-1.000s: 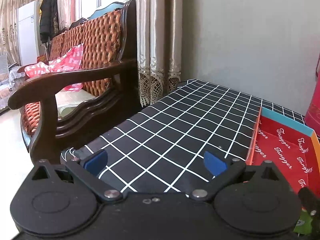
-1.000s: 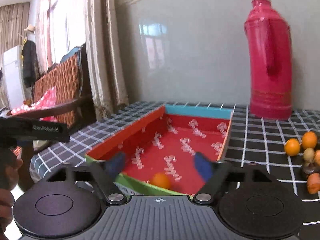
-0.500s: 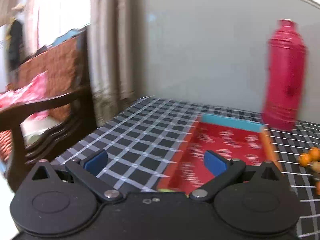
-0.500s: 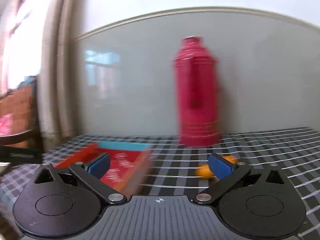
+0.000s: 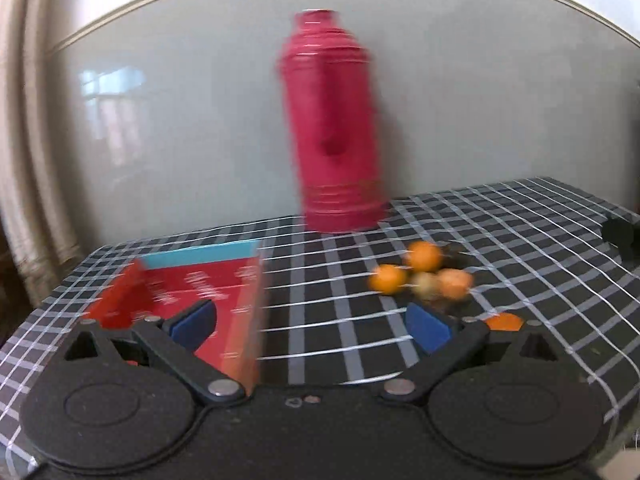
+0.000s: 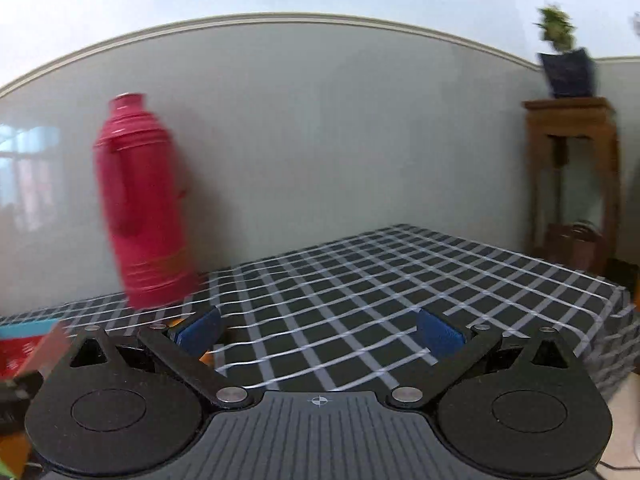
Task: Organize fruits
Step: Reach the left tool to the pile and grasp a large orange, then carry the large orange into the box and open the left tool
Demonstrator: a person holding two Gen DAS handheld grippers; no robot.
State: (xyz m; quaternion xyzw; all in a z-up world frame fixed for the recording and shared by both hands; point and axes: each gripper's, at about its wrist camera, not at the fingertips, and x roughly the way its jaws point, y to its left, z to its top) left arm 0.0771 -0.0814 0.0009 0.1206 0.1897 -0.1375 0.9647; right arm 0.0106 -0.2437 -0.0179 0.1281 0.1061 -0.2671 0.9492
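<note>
Clearly little is sorted: at left the red box (image 5: 192, 288) shows no fruit in its visible part. Right of it, before the red thermos (image 5: 334, 128), the small fruits (image 5: 420, 272) lie clustered on the checked cloth (image 5: 520, 240). Both the left gripper (image 5: 310, 322) and the right gripper (image 6: 320, 330) hold their fingers spread, pinching nothing; the gathering looks mostly undone.
</note>
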